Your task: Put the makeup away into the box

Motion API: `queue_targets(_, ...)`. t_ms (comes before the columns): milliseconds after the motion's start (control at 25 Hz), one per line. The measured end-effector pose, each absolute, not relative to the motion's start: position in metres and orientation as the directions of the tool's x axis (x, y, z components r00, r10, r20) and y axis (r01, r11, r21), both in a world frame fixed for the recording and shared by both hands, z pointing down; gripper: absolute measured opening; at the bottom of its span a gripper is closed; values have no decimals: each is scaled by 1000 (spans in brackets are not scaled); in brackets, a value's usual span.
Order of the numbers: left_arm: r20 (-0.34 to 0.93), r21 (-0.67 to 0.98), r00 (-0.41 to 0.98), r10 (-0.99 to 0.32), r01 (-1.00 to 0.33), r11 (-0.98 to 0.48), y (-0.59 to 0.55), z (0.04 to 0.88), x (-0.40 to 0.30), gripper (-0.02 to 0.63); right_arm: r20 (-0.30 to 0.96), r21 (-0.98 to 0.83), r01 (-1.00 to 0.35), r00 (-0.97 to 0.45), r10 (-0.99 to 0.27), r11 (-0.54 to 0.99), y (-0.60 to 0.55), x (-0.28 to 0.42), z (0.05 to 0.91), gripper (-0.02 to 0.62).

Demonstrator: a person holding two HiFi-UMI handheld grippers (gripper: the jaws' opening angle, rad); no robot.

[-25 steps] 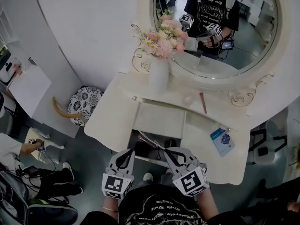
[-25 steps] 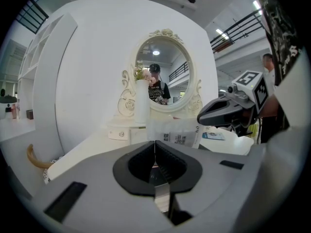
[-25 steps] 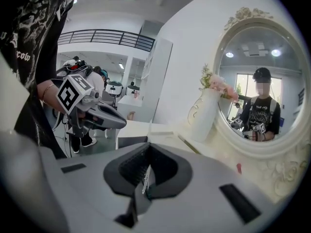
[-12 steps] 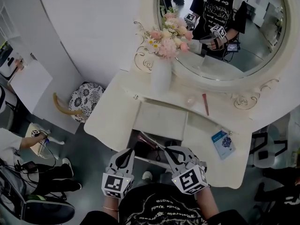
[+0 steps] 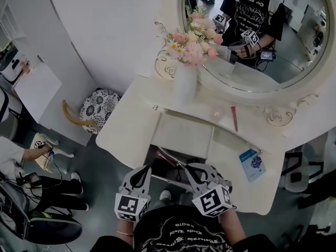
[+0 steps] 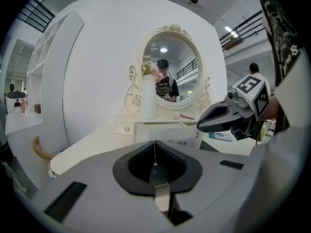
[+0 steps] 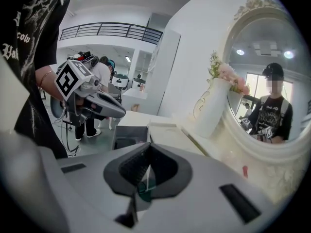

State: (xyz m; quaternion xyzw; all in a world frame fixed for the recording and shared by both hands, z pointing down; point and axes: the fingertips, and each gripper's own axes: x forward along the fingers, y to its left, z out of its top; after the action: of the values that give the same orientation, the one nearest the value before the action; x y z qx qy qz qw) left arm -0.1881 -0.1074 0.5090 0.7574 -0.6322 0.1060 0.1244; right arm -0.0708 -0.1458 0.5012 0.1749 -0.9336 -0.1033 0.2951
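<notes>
On the cream vanity table (image 5: 131, 130), a red makeup stick (image 5: 234, 118) and a small pink round item (image 5: 217, 112) lie below the mirror. A blue packet (image 5: 253, 164) rests at the right. A flat white box (image 5: 184, 133) sits mid-table, and behind it the open drawer (image 5: 170, 164) shows dark contents and a pink stick. My left gripper (image 5: 140, 173) and right gripper (image 5: 189, 168) hover side by side at the drawer's front. Both are shut with nothing in them. The left gripper (image 6: 155, 142) in its own view shows jaws closed to a thin line, as does the right gripper (image 7: 149, 147).
A white vase (image 5: 185, 85) of pink flowers stands at the table's back left, before the oval mirror (image 5: 262, 41). A patterned stool (image 5: 97, 109) sits left of the table. A seated person (image 5: 16, 167) is on the floor at far left.
The head view has drifted slightly, so the table sits a little further right. Both grippers stay shut in about the same place near the drawer front.
</notes>
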Motion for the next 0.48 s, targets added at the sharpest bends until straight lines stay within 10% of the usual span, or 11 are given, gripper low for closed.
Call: queue_targets(480, 327, 50, 161, -931, -987, -154, -100, 508, -193, 15, 541, 264, -254, -760, -361, 930, -142, -73, 514, 8)
